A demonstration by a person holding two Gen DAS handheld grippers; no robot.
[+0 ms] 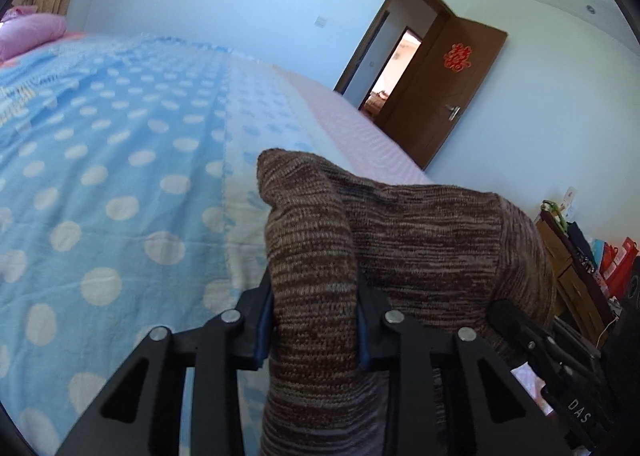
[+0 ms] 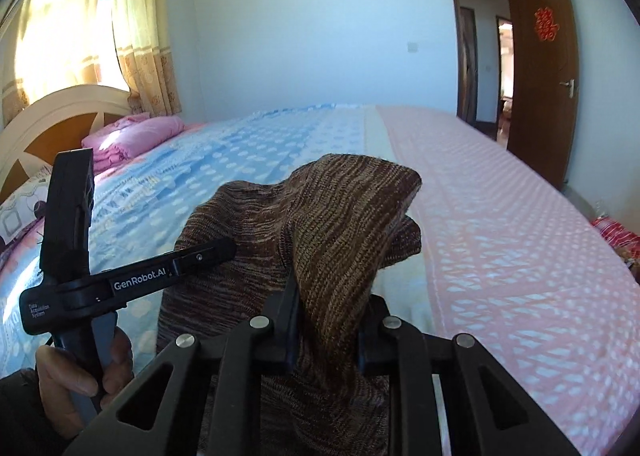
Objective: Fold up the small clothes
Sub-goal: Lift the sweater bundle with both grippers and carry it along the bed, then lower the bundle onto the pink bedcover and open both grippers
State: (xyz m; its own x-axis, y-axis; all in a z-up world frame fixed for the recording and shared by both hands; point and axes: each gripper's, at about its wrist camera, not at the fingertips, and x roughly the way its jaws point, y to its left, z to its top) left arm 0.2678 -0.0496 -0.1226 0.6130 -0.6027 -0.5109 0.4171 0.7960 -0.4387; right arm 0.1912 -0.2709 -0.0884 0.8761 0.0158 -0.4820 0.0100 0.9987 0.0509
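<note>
A brown knit garment (image 1: 400, 236) hangs in the air above the bed, held by both grippers. My left gripper (image 1: 316, 320) is shut on one bunched edge of it. My right gripper (image 2: 326, 328) is shut on another edge of the same garment (image 2: 332, 216), which drapes over its fingers and hides the tips. In the right wrist view the left gripper (image 2: 208, 252) shows at the left, held by a hand, with its fingers buried in the cloth. The right gripper's body also shows at the lower right of the left wrist view (image 1: 540, 340).
The bed below has a blue polka-dot cover (image 1: 100, 184) and a pink patterned strip (image 2: 500, 224) on the right. Pink pillows (image 2: 136, 132) and a headboard (image 2: 48, 124) lie far left. An open brown door (image 2: 540, 76) stands far right. Cluttered shelves (image 1: 592, 268) are beside the bed.
</note>
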